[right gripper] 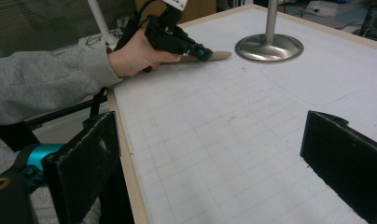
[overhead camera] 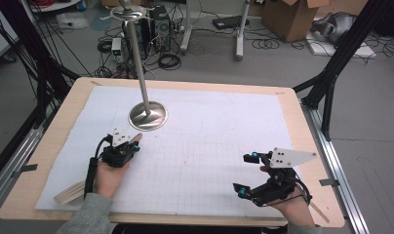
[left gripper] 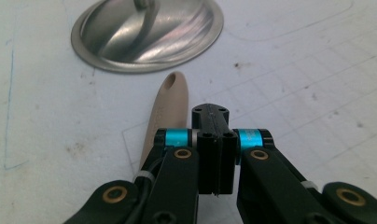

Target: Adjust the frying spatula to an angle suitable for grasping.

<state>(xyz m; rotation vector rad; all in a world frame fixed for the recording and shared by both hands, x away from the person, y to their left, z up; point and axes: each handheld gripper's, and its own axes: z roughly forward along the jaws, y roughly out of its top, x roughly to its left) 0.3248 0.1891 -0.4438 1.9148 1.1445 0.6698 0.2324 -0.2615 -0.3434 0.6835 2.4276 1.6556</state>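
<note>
The left gripper [overhead camera: 128, 146] has its jaws pressed together, and a wooden spatula [left gripper: 167, 109] lies just beside it, under its tip. A round metal stand [overhead camera: 147, 116] sits just ahead. The right gripper [overhead camera: 245, 172] is wide open, holding nothing.

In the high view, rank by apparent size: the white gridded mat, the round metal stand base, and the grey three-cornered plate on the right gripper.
1. White gridded mat, by far the largest.
2. Round metal stand base and grey three-cornered plate on the right gripper: about alike; the plate sits nearer the camera, so unranked.

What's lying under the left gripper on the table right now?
A beige wooden utensil lies flat on the white gridded sheet beneath the left gripper, its holed end pointing toward the metal stand base. The hand and gripper cover its middle.
</note>
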